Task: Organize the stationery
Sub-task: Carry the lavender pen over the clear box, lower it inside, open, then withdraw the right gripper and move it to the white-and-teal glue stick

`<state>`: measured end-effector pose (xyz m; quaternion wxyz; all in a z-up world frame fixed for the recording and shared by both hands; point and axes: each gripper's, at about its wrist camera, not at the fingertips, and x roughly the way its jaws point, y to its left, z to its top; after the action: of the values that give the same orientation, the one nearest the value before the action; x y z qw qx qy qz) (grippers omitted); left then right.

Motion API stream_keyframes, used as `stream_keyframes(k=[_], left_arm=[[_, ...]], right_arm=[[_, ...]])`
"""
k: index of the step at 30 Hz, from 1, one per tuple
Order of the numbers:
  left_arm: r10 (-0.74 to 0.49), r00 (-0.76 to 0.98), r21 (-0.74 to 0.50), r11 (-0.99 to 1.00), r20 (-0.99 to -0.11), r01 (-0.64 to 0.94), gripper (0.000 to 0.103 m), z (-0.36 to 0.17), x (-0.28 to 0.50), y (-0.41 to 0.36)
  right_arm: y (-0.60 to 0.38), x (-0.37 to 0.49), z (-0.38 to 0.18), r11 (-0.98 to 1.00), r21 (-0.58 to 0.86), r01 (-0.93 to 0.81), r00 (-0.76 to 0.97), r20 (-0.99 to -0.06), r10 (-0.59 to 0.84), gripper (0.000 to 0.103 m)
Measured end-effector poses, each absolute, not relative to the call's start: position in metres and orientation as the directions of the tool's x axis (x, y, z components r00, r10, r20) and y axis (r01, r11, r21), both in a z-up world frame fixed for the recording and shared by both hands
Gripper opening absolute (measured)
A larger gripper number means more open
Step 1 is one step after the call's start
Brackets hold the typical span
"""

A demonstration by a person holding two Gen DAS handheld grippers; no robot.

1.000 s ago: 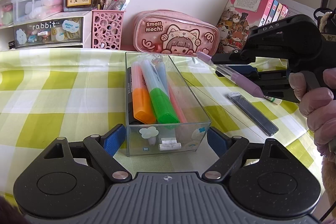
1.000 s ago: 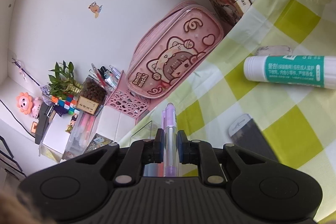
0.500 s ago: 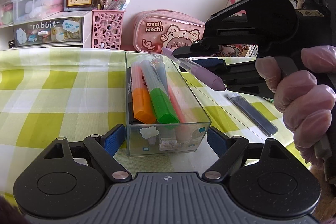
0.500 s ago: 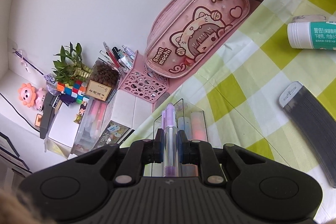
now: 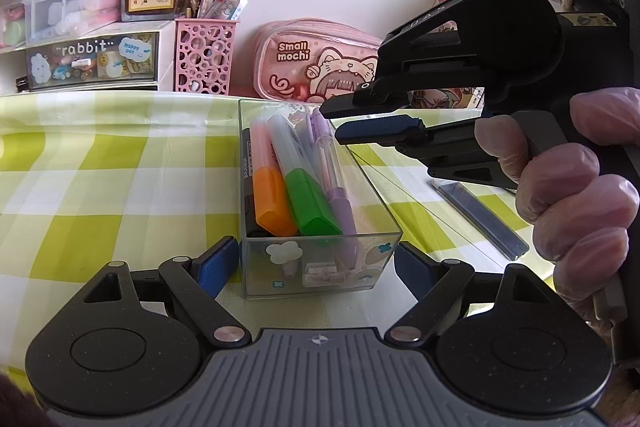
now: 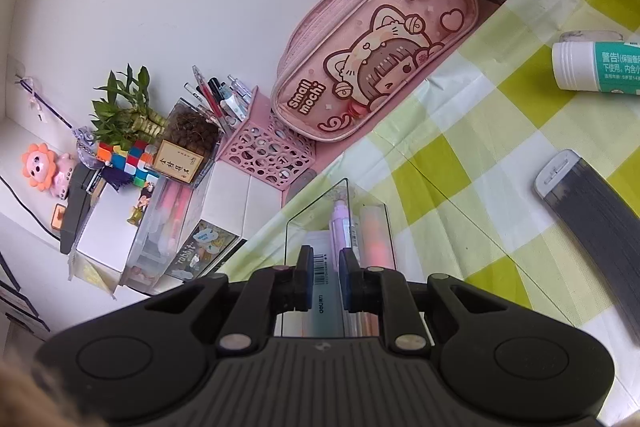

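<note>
- Your purple pen [image 5: 334, 183], clamped in the right gripper [image 5: 362, 119] half a second ago, now lies in the clear box [image 5: 320, 267] at frame centre, beside the green marker [image 5: 308, 199].
- Lower centre: your left gripper [image 5: 316, 263] has its fingers spread, flanking the box's near end.
- Centre right: the right gripper's fingers are slightly apart, holding nothing.
- Right: a dark refill case [image 5: 480, 215] lies on the checked cloth [image 5: 100, 187].

Clear glossy plastic box [image 5: 320, 259]; glossy vinyl pencil case [image 6: 376, 67].
</note>
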<state>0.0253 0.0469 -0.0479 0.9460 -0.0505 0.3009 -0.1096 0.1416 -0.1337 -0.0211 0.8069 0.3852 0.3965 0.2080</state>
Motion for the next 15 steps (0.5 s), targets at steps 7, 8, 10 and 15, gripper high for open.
stream_keyframes(k=[7, 8, 10, 15], left_arm=[[-0.238, 0.795, -0.162, 0.971, -0.558, 0.177, 0.082, -0.048, 0.025, 0.047], [-0.238, 0.795, -0.162, 0.971, -0.558, 0.177, 0.082, -0.048, 0.025, 0.047], [-0.239, 0.795, -0.163, 0.971, -0.558, 0.177, 0.082, -0.048, 0.025, 0.047], [-0.240, 0.795, -0.164, 0.970, -0.557, 0.179, 0.082, -0.048, 0.025, 0.047]], right_arm=[[-0.138, 0.141, -0.020, 0.624, 0.780, -0.041, 0.604, -0.478, 0.637, 0.050], [-0.138, 0.140, -0.019, 0.624, 0.780, -0.042, 0.604, -0.477, 0.638, 0.050], [-0.139, 0.139, -0.018, 0.628, 0.777, -0.048, 0.607, -0.476, 0.636, 0.050], [-0.148, 0.135, -0.017, 0.638, 0.768, -0.059, 0.617, -0.475, 0.628, 0.051]])
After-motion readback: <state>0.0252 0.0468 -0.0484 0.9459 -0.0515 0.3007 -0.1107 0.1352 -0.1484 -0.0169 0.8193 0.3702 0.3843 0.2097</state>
